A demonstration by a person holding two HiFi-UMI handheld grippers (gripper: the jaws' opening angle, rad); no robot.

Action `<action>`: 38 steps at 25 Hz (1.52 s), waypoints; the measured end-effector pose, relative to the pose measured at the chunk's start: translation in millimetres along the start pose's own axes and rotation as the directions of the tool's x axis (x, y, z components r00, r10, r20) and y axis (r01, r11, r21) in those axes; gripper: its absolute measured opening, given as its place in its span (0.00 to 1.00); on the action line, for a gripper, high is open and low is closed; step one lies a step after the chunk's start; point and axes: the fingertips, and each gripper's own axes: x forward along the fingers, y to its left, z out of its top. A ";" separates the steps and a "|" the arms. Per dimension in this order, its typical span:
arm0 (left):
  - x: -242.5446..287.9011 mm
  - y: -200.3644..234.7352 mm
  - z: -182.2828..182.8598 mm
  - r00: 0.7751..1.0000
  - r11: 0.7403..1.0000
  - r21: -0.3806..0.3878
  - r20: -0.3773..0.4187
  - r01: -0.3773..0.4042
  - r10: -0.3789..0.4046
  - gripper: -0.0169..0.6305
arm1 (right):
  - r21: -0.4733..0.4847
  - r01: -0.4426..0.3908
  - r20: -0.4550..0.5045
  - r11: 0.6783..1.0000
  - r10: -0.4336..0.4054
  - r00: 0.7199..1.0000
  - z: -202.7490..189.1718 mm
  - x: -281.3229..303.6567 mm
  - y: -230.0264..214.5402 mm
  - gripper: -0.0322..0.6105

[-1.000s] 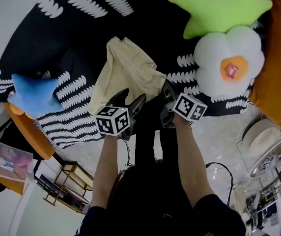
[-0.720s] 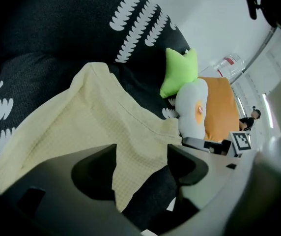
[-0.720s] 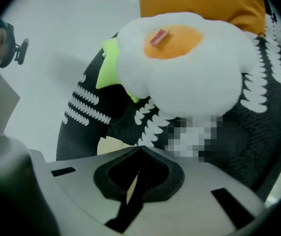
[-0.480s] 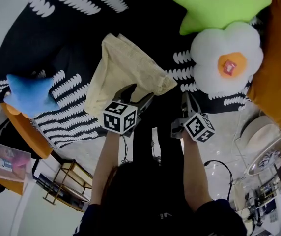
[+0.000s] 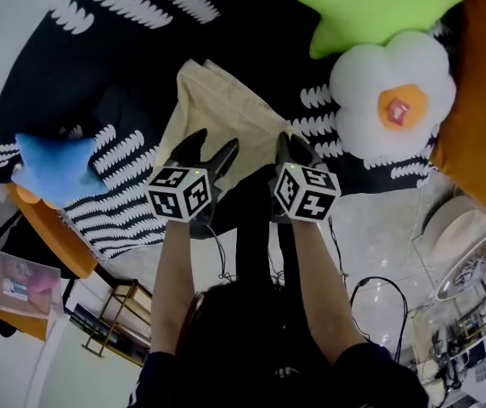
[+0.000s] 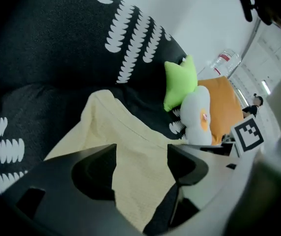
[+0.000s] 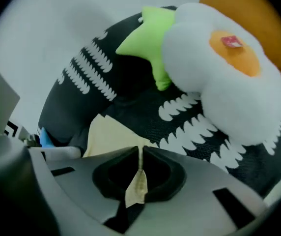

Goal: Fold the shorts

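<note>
Both grippers have shifted since a second ago: the left gripper (image 5: 211,145) has slid a little leftward and further onto the cloth, while the right gripper (image 5: 290,145) swung out to its own right and has come back in, and the shorts (image 5: 217,109) now lie flatter than the rumpled heap they were. Well off to the left gripper's left a blue cushion (image 5: 54,164) rests on the black throw (image 5: 107,49), clear of the work. The left gripper hangs released, jaws wide apart, with the near edge of the shorts showing in the gap below but neither pad pressing on it. The shorts stretch away from both grippers as one cream piece, broad at the near edge and narrowing at the far end; how many layers it has cannot be told. The right gripper is clenched on the shorts, a thin pinch of cream fabric at the near right corner standing between its closed jaws. Beyond and to its right sit a green cushion (image 5: 370,7), a white cushion (image 5: 392,100) and an orange cushion (image 5: 481,117), all apart from the cloth. As a judgement, the fold is at an early stage: the cloth seems spread and one corner is taken, but the left grip is not yet made and no edge has been carried over.
</note>
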 end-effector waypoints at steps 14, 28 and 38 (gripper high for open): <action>44.9 86.4 87.3 0.935 0.860 0.509 -0.325 0.044 0.144 0.38 | -0.068 -0.052 -0.104 0.996 0.045 0.994 -35.2 -15.4 -53.6 0.30; 93.6 78.3 73.7 0.799 0.655 0.705 -0.545 0.272 0.255 0.26 | -0.329 -0.320 -0.431 0.888 0.161 0.888 -33.1 3.2 -52.6 0.24; 66.7 66.0 92.8 0.821 0.685 0.647 -0.556 0.334 0.125 0.09 | -0.344 -0.362 -0.321 0.866 0.254 0.912 -6.3 -19.5 -33.1 0.13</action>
